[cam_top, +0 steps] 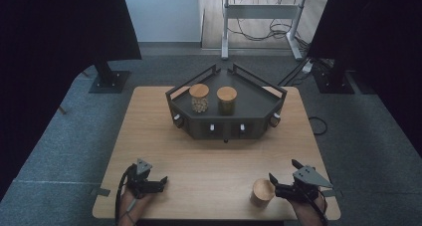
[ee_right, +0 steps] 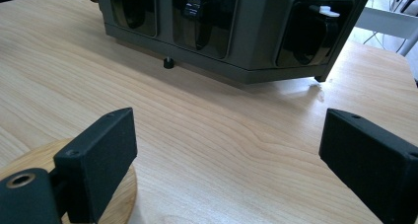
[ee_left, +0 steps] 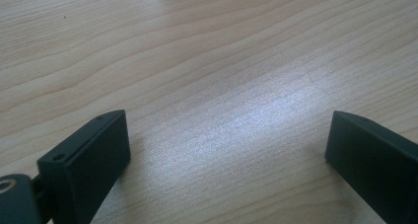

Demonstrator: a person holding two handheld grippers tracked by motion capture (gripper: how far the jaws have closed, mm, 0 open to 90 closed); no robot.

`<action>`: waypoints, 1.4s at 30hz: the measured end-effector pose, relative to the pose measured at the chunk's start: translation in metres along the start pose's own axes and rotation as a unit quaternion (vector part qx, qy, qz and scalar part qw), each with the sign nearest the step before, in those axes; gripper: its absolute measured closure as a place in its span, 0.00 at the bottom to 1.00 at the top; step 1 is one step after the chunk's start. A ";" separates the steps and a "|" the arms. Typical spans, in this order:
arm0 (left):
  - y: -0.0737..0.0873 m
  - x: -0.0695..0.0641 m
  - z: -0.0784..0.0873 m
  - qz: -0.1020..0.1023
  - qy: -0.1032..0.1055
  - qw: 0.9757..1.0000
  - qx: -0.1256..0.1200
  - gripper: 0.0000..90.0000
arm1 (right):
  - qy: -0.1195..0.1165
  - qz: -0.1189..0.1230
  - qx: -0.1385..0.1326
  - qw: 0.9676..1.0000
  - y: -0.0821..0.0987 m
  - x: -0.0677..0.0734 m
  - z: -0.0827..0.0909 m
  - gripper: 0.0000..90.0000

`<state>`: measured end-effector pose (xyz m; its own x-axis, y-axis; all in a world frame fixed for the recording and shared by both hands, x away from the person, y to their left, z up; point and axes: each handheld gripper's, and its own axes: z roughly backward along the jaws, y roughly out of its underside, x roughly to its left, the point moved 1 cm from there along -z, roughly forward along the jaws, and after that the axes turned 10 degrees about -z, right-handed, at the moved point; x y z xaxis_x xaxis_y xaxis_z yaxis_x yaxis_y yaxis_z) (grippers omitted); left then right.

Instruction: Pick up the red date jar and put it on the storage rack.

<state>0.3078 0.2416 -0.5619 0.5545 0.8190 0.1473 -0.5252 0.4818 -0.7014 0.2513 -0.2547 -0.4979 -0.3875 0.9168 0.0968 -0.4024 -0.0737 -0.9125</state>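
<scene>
- The right gripper (cam_top: pixel 276 181) is seen near the front right corner of the table (cam_top: pixel 149 136); its jaws are spread wide and nothing is held between them.
- A jar with a wooden lid (cam_top: pixel 262 191) is placed on the table, just beside the right gripper, on its left side.
- In the right gripper view the lid (ee_right: pixel 44 157) is partly hidden behind the left jaw.
- The left gripper (cam_top: pixel 160 181) is kept low over the bare table near the front left; its jaws are also spread, with nothing gripped.
- Two more lidded jars (cam_top: pixel 199 97) are placed on the dark tray (cam_top: pixel 259 116) at the far side.
</scene>
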 end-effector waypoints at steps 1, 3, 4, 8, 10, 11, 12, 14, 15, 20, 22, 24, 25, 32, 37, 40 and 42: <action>0.000 0.000 0.000 0.000 0.000 1.000 0.000 0.03 | -0.001 0.000 -0.001 1.000 0.000 0.001 0.000 0.08; 0.000 0.000 0.000 0.000 0.000 1.000 0.000 0.03 | -0.002 0.000 -0.001 1.000 0.001 0.002 0.001 0.08; 0.000 0.000 0.000 0.000 0.000 1.000 0.000 0.03 | -0.003 0.001 -0.001 1.000 0.001 0.003 0.001 0.08; 0.000 0.000 0.000 0.000 0.000 1.000 0.000 0.03 | -0.006 0.003 -0.001 1.000 0.001 0.007 0.001 0.08; 0.000 0.000 0.000 0.000 0.000 1.000 0.000 0.03 | -0.008 0.004 -0.001 1.000 0.002 0.008 0.002 0.08; 0.000 0.000 0.000 0.000 0.000 1.000 0.000 0.03 | -0.008 0.005 -0.001 1.000 0.002 0.009 0.002 0.08; 0.000 0.000 0.000 0.000 0.000 1.000 0.000 0.03 | -0.008 0.006 -0.001 1.000 0.002 0.010 0.002 0.08; 0.000 0.000 0.000 0.000 0.000 1.000 0.000 0.03 | -0.009 0.007 -0.001 1.000 0.002 0.012 0.003 0.08; 0.000 0.000 0.000 -0.001 0.000 1.000 0.000 0.03 | -0.010 0.007 -0.002 1.000 0.003 0.013 0.003 0.08; 0.000 0.000 0.000 0.000 0.000 1.000 0.000 0.03 | -0.015 0.009 -0.002 1.000 0.004 0.017 0.004 0.08; 0.000 0.000 0.000 0.000 0.001 1.000 0.000 0.03 | -0.017 0.011 -0.002 1.000 0.005 0.020 0.005 0.08; 0.000 0.000 0.000 0.000 0.000 1.000 0.000 0.03 | -0.019 0.012 -0.003 1.000 0.005 0.022 0.005 0.08; 0.000 0.000 0.000 -0.001 0.000 1.000 0.000 0.03 | -0.020 0.013 -0.003 1.000 0.005 0.023 0.005 0.08; 0.000 -0.001 0.001 -0.001 0.001 1.000 0.000 0.03 | -0.028 0.013 -0.003 1.000 0.008 0.029 0.006 0.08; 0.001 -0.001 0.001 -0.001 0.001 1.000 0.000 0.03 | -0.036 0.013 -0.006 0.999 0.009 0.034 0.007 0.08; 0.001 -0.001 0.001 -0.001 0.001 1.000 0.000 0.03 | -0.041 0.014 -0.008 0.999 0.009 0.036 0.008 0.08; 0.001 -0.001 0.001 -0.001 0.001 1.000 0.000 0.03 | -0.046 0.013 -0.009 0.999 0.009 0.038 0.008 0.08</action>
<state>0.3067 0.2416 -0.5619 0.5573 0.8170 0.1476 -0.5238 0.4840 -0.7010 0.2260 -0.2238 -0.4993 -0.4716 0.8751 0.1085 -0.3767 -0.0886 -0.9221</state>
